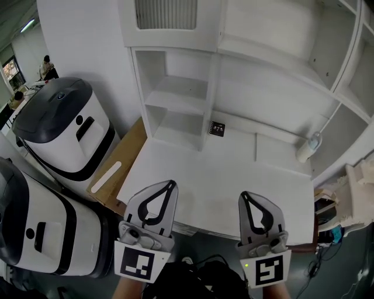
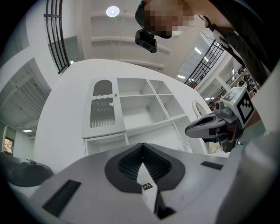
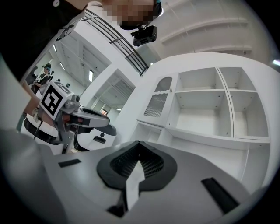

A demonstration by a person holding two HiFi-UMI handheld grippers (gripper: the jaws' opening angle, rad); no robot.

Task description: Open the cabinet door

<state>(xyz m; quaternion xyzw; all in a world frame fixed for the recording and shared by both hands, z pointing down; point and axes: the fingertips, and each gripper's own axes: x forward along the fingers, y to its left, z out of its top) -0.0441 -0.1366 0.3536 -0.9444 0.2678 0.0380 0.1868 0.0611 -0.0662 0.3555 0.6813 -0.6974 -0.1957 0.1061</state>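
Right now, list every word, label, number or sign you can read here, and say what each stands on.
No readable words or numbers anywhere.
Cube of the left gripper: black-and-white square pattern, no letters.
Cube of the right gripper: same kind of pattern, no letters.
Small black tag on the white desk: print too small to read.

Desk layout
Cabinet door (image 1: 166, 14) at 12 o'clock, behind desk (image 1: 222, 187); marker card (image 1: 217, 128) at desk rear; rounded machine (image 1: 64, 125) at 9 o'clock.
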